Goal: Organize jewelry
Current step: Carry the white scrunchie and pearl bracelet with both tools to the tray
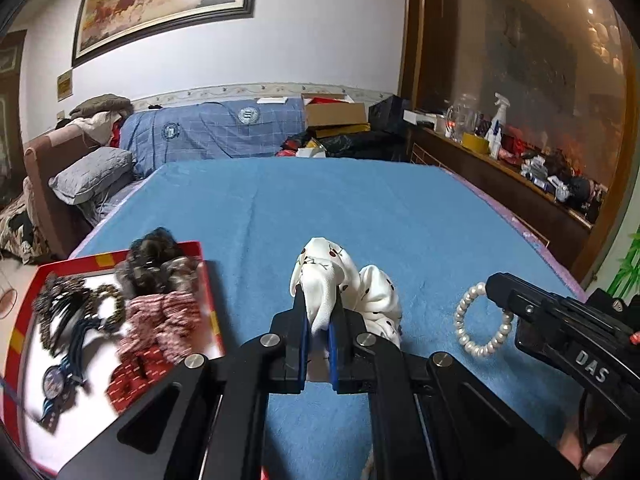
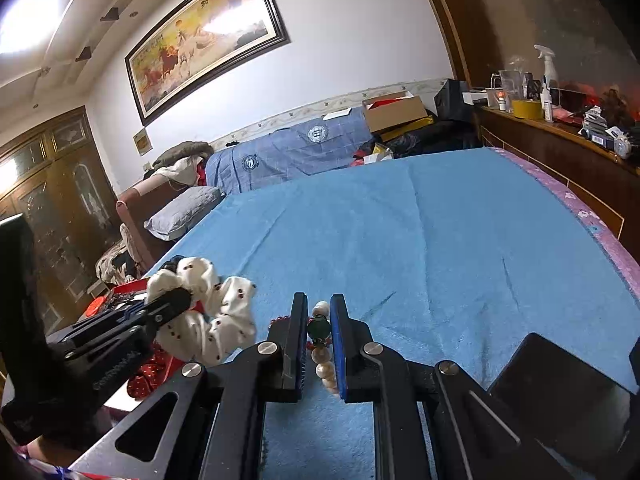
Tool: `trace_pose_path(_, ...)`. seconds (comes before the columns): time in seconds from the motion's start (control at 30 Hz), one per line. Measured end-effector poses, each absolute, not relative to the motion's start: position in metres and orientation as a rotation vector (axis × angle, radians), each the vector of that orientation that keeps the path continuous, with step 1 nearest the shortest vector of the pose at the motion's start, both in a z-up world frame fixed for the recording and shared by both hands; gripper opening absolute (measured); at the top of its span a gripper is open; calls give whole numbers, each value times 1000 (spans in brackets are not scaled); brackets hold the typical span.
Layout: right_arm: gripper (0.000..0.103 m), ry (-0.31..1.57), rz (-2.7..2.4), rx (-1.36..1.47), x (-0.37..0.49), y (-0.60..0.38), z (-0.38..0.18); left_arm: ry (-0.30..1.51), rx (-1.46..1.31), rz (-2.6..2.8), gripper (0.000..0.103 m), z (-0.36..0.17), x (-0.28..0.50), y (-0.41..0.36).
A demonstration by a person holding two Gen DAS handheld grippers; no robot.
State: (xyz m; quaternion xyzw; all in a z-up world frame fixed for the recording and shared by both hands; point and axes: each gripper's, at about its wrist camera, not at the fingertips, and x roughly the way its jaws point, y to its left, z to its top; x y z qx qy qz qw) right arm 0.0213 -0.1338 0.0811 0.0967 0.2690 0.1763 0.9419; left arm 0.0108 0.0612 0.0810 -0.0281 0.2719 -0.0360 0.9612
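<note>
- Blue terry cloth (image 1: 320,208) covers a wide bed-like surface in a cluttered room, with a framed horse painting (image 1: 168,4) on the white wall behind and a sofa under a blue checked throw (image 1: 216,132) beyond the far edge.
- Along the right side runs a wooden ledge (image 1: 500,168) crowded with bottles, a spray bottle (image 1: 500,116) and a roll of yellow tape (image 1: 476,142).
- Left gripper (image 1: 318,316): its blue-padded fingers (image 1: 305,334) are pinched narrow on a white scrunchie (image 1: 340,280) printed with small red cherries. The cloth bunches up between the fingers and spills out to the right of them.
- In the right wrist view the scrunchie hangs off those fingers, raised above the blue cloth.
- Just left of the left gripper lies a red-rimmed tray (image 1: 24,320) with a white floor. It holds hair ties, a red-and-white patterned scrunchie (image 1: 160,320), a dark furry scrunchie (image 1: 156,260) and a blue watch (image 1: 54,380); this part of the view is blurred.
- Right gripper (image 2: 318,320): its fingers (image 2: 340,344) stand close together around a pearl bracelet (image 2: 322,360) with a dark green bead (image 2: 318,328).
- From the left wrist view the pearl loop lies on the blue cloth at the right gripper's tip.
- A dark flat object (image 2: 560,392) lies at the lower right of the cloth.
</note>
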Motion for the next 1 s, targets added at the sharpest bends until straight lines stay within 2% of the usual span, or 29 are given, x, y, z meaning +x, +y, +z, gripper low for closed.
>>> trace_pose_path(0.37, 12, 514, 495, 133, -5, -67, 116, 487, -146, 78, 8, 108, -52, 152)
trace_pose_path(0.6, 12, 551, 675, 128, -12, 9, 133, 521, -231, 226, 8, 89, -78, 232)
trace_pose_path(0.8, 12, 622, 784, 129, -11, 68, 116, 596, -307, 269, 8, 60, -78, 264)
trace_pose_path(1.0, 13, 737, 775, 105, 6, 91, 68, 658, -321, 250, 8, 40, -67, 260)
